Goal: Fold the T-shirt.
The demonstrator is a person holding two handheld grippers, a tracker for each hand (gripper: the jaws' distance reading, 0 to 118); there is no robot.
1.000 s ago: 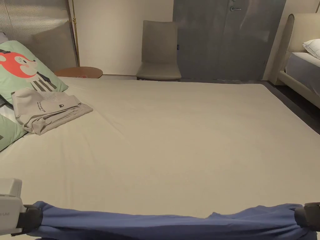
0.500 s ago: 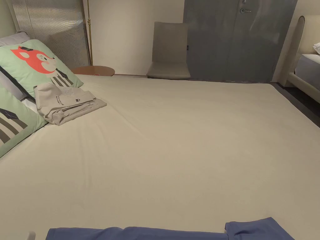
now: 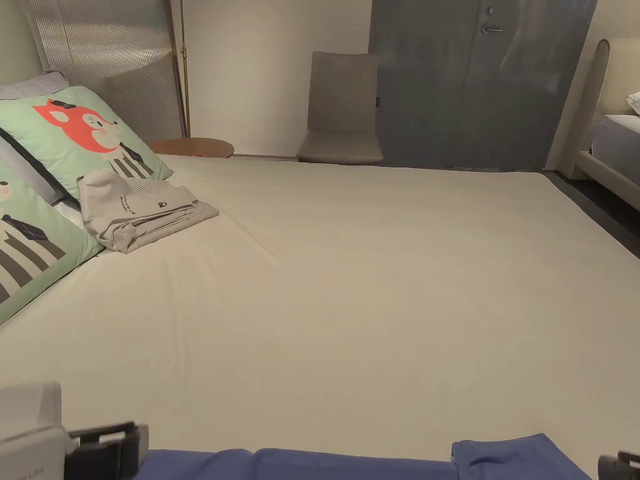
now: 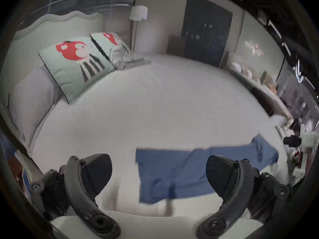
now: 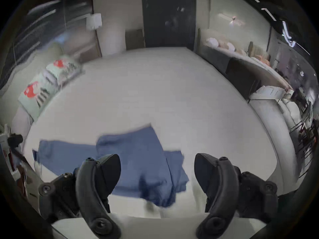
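Observation:
A blue T-shirt (image 3: 350,465) lies flat along the near edge of the beige bed (image 3: 375,281), with one sleeve end at the right. My left gripper (image 3: 119,447) sits at the shirt's left end, jaws wide apart. In the left gripper view the left gripper (image 4: 158,165) is open above the blue T-shirt (image 4: 172,172), holding nothing. My right gripper (image 3: 622,465) is at the bottom right corner. In the right gripper view the right gripper (image 5: 157,161) is open over the blue T-shirt (image 5: 138,156), which is folded over on itself there.
A folded beige garment (image 3: 140,209) rests against green fox pillows (image 3: 81,134) at the far left of the bed. Beyond the bed stand a chair (image 3: 340,112), a round side table (image 3: 190,147) and a grey door (image 3: 475,81). A second bed (image 3: 615,144) is at the right.
A second ago both grippers were shut on the shirt's ends, holding it stretched. Now the shirt lies on the bed and both grippers are open. The head camera has shifted.

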